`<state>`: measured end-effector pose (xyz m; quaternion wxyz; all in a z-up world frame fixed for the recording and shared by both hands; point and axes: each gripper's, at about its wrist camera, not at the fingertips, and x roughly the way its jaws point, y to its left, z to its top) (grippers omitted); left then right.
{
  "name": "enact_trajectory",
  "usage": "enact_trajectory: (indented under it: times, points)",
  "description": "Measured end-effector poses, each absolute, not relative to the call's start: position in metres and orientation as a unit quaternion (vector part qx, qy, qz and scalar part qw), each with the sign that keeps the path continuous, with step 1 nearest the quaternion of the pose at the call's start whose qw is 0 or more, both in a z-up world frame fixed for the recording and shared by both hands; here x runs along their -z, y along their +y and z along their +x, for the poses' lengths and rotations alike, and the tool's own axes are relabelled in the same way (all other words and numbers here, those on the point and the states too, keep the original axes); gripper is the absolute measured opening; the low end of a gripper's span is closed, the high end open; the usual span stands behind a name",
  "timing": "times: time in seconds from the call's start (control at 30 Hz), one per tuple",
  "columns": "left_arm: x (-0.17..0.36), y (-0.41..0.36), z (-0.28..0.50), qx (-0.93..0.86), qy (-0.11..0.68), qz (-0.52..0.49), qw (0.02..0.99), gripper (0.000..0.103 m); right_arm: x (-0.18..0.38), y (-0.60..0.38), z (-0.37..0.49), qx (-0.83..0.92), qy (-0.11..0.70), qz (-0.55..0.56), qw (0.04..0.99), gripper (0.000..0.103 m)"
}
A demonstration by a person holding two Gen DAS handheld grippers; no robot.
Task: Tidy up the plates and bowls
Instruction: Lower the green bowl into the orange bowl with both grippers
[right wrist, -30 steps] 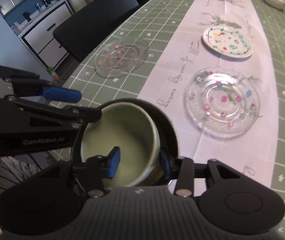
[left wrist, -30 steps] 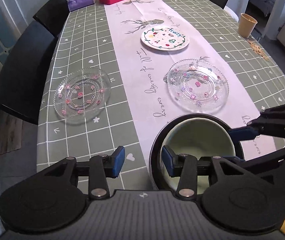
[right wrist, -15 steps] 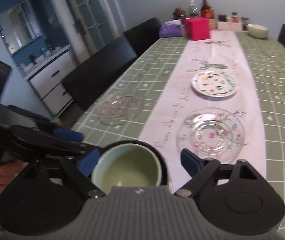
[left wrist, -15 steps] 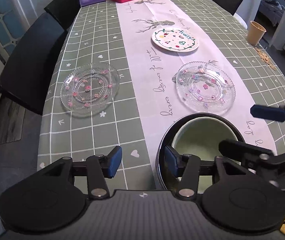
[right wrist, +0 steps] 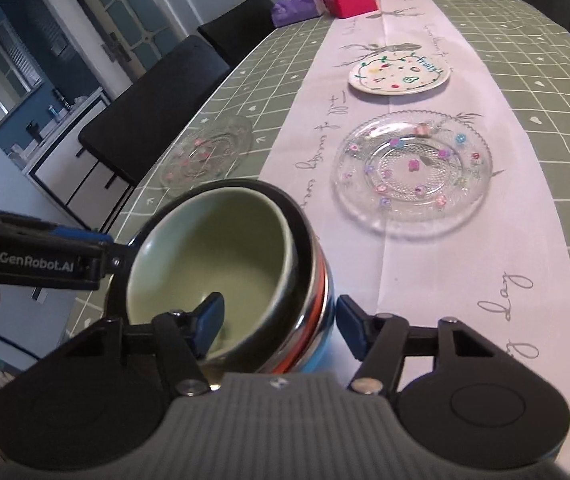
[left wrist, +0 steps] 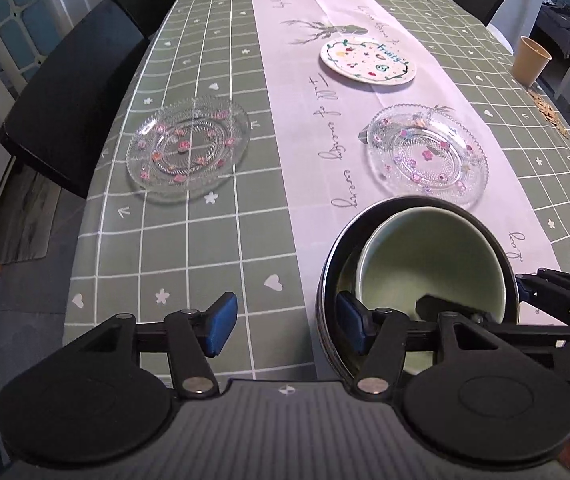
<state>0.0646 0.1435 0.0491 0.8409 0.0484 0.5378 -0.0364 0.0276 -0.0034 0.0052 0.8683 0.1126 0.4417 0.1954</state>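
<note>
since half a second before, the right tongs [right wrist: 277,326] had dropped back over the near rim of the green bowl [right wrist: 209,264] nested in the dark bowl [right wrist: 305,280], spread and straddling both walls. the left tongs [left wrist: 283,326] hung spread at nine o'clock. closing off-centre could tip the stack. bowls sat mouth-up at the table [left wrist: 205,248] edge, axis vertical.
</note>
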Motion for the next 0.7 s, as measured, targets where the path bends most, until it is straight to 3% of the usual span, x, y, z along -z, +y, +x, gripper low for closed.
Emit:
enact_trajectory:
  times: [0.1,0.33,0.5,0.7]
  points:
    - [-0.048,0.142,0.062,0.042,0.532,0.046,0.845,0.067,-0.002,-0.004,0.026,-0.178,0.428,0.115,0.878,0.042]
    - [-0.039,0.155,0.074,0.046,0.566,-0.02,0.823,0.047,-0.001,0.004,0.026,-0.16,0.396,0.095,0.899,0.041]
    - [-0.025,0.16,0.081,0.052,0.598,-0.063,0.797,0.045,0.0,0.01,0.035,-0.153,0.378,0.075,0.91,0.041]
    - [-0.031,0.159,0.088,0.023,0.572,-0.038,0.819,0.045,0.003,0.021,0.048,-0.155,0.366,0.067,0.915,0.041]
